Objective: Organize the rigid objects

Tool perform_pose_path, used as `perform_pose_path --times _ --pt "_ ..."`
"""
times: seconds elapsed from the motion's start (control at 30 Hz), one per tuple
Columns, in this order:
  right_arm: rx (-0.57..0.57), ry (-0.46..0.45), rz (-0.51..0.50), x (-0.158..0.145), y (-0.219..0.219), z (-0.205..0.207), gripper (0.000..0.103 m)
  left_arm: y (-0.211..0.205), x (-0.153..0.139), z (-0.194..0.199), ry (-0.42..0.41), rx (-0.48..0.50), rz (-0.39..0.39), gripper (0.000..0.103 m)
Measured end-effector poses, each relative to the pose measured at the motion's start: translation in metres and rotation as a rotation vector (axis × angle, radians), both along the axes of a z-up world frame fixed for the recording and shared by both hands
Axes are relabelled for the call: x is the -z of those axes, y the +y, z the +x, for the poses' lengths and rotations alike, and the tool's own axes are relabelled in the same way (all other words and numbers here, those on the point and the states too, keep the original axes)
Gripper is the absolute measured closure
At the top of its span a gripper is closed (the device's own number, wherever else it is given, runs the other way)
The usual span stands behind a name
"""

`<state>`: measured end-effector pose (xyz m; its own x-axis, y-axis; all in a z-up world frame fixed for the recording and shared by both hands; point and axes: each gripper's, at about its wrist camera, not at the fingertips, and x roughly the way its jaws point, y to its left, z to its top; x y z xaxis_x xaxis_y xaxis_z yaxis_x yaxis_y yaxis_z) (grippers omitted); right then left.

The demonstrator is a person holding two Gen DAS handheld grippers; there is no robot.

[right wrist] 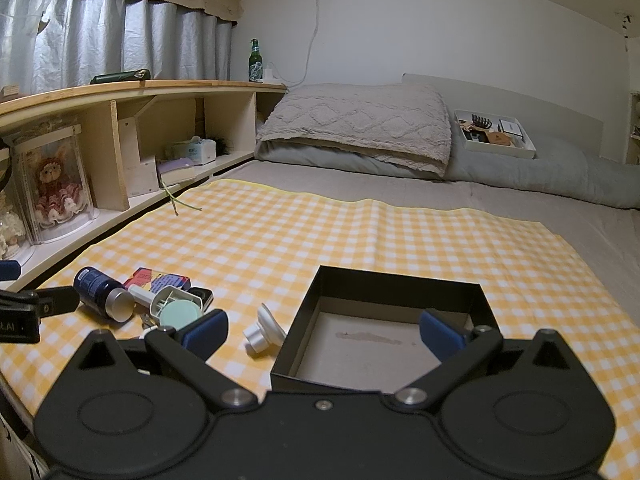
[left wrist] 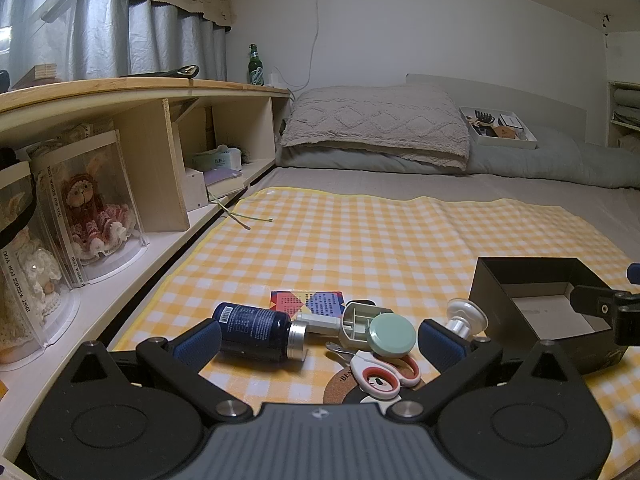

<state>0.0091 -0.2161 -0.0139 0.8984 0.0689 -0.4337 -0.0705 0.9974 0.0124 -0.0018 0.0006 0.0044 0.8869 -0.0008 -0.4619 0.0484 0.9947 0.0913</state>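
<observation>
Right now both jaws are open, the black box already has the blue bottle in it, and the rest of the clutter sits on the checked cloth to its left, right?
Not quite. The black box is empty in the right wrist view. The blue bottle lies on its side on the checked cloth with the other clutter. The rest holds: both grippers are open.

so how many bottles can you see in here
2. A dark blue bottle with a silver cap lies on its side on the checked mat, left of the clutter pile. A green glass bottle stands upright on the wooden shelf top. Others may be hidden.
</observation>
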Motion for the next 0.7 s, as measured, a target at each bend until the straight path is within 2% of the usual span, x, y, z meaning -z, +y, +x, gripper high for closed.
perform_pose_path --times 0.43,0.7 --pt "-0.019 -0.012 0.014 -0.004 0.002 -0.001 0.000 0.002 0.001 0.000 -0.006 -0.004 -0.011 0.000" --pt "-0.016 -0.042 0.015 -0.027 -0.007 -0.005 0.000 0.002 -0.009 0.007 -0.045 -0.007 -0.012 0.000"
